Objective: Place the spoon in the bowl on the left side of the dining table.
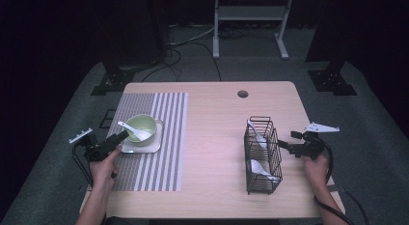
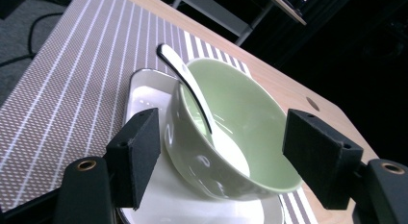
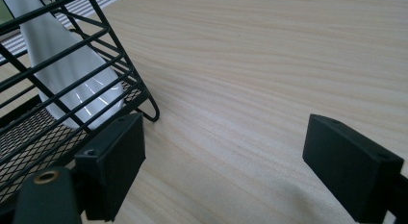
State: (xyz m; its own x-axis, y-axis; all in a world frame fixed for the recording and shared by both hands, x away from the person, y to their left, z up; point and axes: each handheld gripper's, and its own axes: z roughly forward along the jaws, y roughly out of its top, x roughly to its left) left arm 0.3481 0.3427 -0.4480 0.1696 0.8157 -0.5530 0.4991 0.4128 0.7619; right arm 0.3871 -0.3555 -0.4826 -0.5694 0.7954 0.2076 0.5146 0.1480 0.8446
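Observation:
A pale green bowl (image 1: 141,128) (image 2: 240,137) sits on a white square plate (image 1: 155,144) (image 2: 144,94) on the striped placemat (image 1: 164,152), with a white spoon (image 1: 131,129) (image 2: 185,80) resting in it. My left gripper (image 1: 121,136) (image 2: 231,159) is open, its jaws either side of the bowl's near rim. A black wire basket (image 1: 262,155) (image 3: 53,89) holds two white spoons (image 1: 262,169) (image 3: 62,65). Just right of the basket, my right gripper (image 1: 287,140) (image 3: 226,161) is open over bare wood.
The wooden table (image 1: 212,138) has a round hole (image 1: 242,94) near its far edge. A white frame (image 1: 251,22) and black stand feet with cables are on the carpet beyond. The placemat covers the table's left part.

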